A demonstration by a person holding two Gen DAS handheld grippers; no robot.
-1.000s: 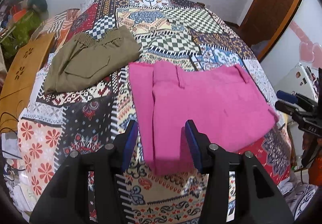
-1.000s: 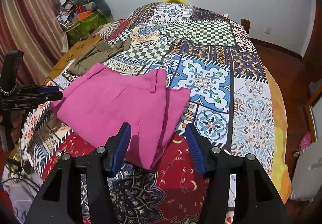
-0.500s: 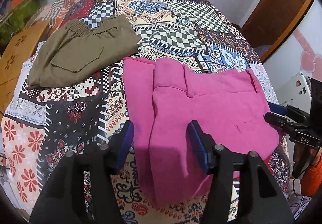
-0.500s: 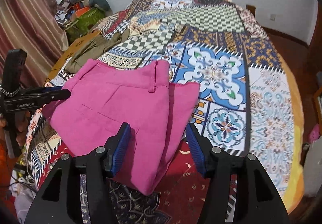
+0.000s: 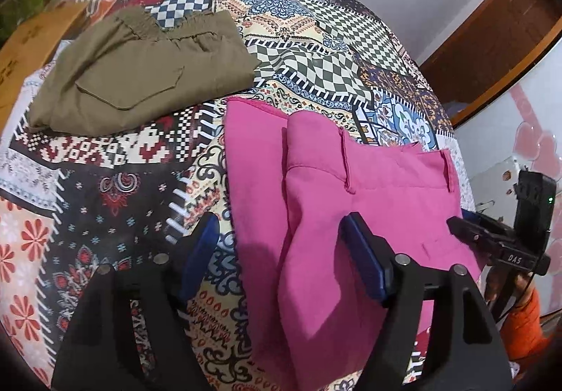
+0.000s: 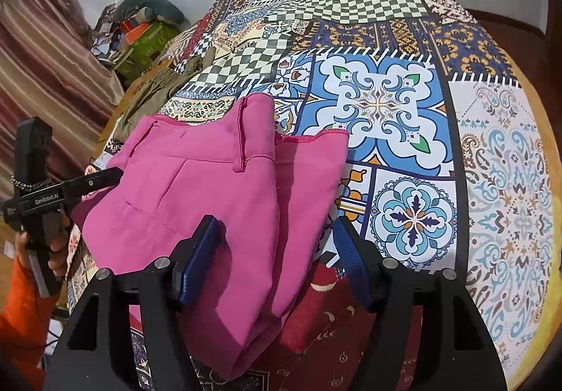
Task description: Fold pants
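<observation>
Pants, bright pink, folded flat on patchwork bedspread, both hand-held grippers opening, pads clear of cloth

I hold a black two-finger gripper in each hand, both angled steeply downward. My left gripper has its blue-padded jaws opening, nothing pressed between the pads. My right gripper is opening too, its pads gripping nothing. My left hand, in an orange sleeve, wraps the left handle.
</observation>
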